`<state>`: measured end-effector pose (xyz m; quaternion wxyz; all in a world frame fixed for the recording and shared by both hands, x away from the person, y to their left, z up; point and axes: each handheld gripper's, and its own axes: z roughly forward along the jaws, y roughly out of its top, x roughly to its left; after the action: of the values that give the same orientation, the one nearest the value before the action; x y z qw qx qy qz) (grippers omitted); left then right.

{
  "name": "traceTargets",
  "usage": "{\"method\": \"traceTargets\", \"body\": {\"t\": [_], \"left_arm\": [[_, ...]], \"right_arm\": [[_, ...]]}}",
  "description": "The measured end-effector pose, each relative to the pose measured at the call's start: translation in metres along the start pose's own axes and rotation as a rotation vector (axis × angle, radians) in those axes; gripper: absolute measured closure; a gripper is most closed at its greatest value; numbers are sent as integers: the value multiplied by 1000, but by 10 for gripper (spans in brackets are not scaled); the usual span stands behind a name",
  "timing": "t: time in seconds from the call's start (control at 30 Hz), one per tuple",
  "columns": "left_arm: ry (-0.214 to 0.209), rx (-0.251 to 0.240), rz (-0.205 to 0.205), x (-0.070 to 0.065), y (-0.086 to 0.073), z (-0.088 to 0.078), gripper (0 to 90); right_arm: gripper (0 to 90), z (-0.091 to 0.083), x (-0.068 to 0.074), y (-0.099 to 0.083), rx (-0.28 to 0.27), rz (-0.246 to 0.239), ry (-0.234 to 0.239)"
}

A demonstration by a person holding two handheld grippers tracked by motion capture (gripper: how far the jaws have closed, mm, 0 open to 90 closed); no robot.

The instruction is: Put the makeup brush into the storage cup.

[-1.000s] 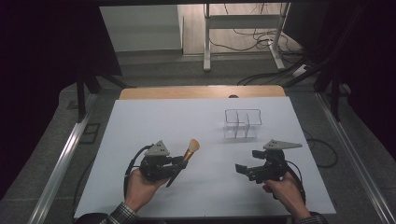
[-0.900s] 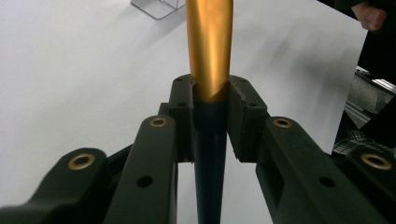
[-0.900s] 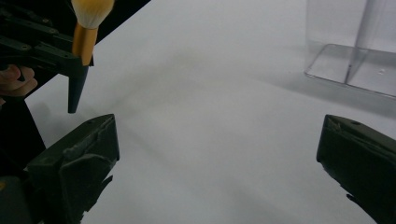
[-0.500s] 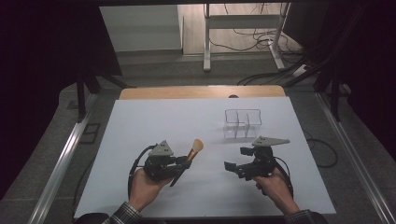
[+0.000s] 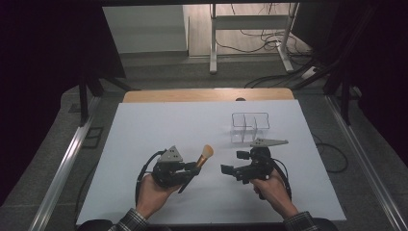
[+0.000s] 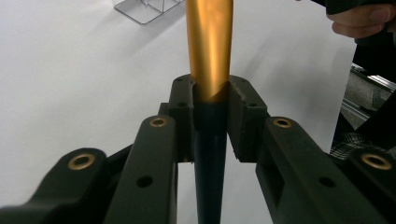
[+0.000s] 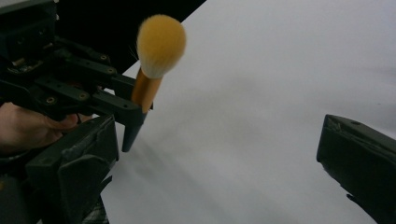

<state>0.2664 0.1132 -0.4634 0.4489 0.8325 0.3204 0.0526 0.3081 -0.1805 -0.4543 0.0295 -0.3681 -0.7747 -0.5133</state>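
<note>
Now the left claw (image 5: 192,171) clamps the brush (image 5: 201,160) at its handle, long axis tilted up with the bristles toward the right claw (image 5: 230,171), which stands wide open just beside it above the table (image 5: 144,134)

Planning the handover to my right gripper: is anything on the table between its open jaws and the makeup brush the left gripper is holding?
Nothing visible. The left gripper is shut on the makeup brush, bristles up. The right gripper faces it, jaws open, with bare white table between. The clear organizer stands farther back, off that line.
</note>
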Motion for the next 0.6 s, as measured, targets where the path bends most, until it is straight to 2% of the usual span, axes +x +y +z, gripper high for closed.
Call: {"method": "traceTargets", "body": {"t": [0.27,0.43,0.6], "left_arm": [[3,-4,2,-2,1,3,738],[3,-9,4,-3,1,4,737],[1,-15,7,-5,2,5,737]], "right_arm": [[0,12,9,5,16,-5,32],[5,18,12,8,23,17,63],[5,26,16,11,35,15,77]]}}
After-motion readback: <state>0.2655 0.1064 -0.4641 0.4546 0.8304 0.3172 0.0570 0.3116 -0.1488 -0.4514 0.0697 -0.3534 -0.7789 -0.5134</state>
